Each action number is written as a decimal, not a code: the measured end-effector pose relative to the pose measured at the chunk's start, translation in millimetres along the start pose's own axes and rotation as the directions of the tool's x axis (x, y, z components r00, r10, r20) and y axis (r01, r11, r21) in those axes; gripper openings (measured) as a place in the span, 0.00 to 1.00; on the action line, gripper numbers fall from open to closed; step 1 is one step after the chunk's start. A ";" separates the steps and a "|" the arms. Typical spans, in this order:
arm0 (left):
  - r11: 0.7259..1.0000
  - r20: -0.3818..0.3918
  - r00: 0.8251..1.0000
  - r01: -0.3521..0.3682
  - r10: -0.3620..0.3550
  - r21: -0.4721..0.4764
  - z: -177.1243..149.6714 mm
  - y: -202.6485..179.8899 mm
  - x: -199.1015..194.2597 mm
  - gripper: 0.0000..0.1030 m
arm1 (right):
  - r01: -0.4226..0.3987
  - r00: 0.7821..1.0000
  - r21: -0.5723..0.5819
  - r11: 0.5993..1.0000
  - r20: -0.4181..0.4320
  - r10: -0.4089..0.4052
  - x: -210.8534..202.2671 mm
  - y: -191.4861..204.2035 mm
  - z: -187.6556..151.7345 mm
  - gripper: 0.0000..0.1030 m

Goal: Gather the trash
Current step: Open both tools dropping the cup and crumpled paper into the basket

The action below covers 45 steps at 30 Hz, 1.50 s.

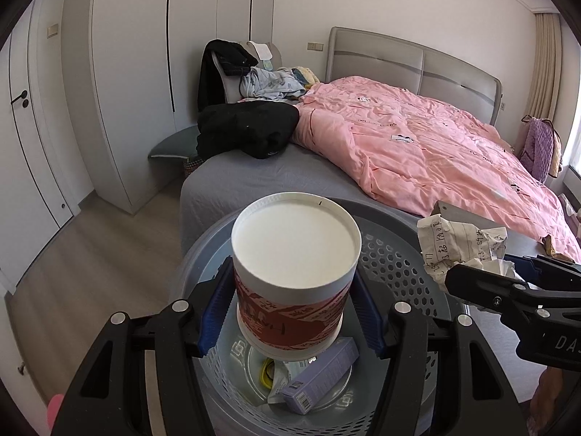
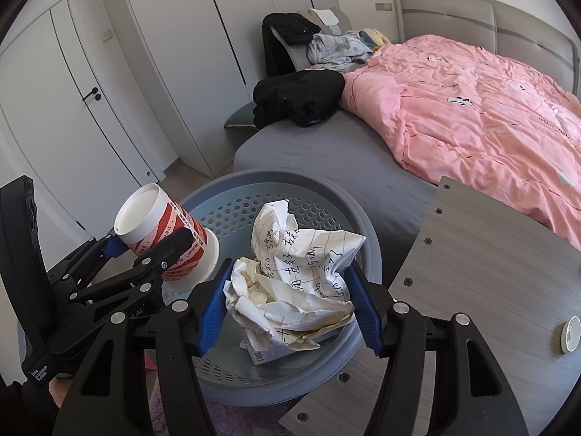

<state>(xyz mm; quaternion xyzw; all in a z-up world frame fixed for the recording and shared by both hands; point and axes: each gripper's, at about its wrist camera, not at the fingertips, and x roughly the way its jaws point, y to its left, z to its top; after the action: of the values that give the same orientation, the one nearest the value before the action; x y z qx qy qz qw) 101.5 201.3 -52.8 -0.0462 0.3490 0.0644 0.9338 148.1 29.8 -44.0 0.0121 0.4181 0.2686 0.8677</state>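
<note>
Red-and-white paper cup [image 1: 296, 272], crumpled handwritten paper [image 2: 301, 276]

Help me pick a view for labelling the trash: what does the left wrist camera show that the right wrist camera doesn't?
Only the left wrist view shows the purple curtain-side bag and a yellow item in the bin. Only the right wrist view shows the grey wooden table and small white dish. Both show the paper cup, crumpled paper, grey bin and lilac box.

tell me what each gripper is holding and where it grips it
Left gripper: red-and-white paper cup, clamped across its side wall, upside down. Right gripper: crumpled handwritten paper, pinched at both sides. Both hang over the grey trash basket.
</note>
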 end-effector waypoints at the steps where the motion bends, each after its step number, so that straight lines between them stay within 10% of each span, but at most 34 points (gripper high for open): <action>1: 1.000 0.001 1.000 0.000 0.000 0.000 -0.4 0.1 -1.2 0.58 | -0.001 1.000 -0.001 1.000 0.002 0.001 1.2 -1.4 1.9 0.60; 6: 1.000 0.008 1.000 -0.015 0.015 -0.008 -1.7 3.2 -7.4 0.76 | -0.008 1.000 -0.001 1.000 0.017 0.008 -1.8 -0.5 3.9 0.66; 45: 0.998 -0.040 0.997 -0.069 0.069 -0.005 -13.5 -0.7 -21.5 0.77 | 0.004 1.000 0.046 0.999 0.025 -0.005 -15.9 -18.2 -19.1 0.80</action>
<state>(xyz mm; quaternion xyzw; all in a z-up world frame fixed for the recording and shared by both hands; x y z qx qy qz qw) 76.8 196.9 -48.8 -0.0384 0.3688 0.0968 0.9237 134.4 2.7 -49.5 0.0345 0.4133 0.2570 0.8729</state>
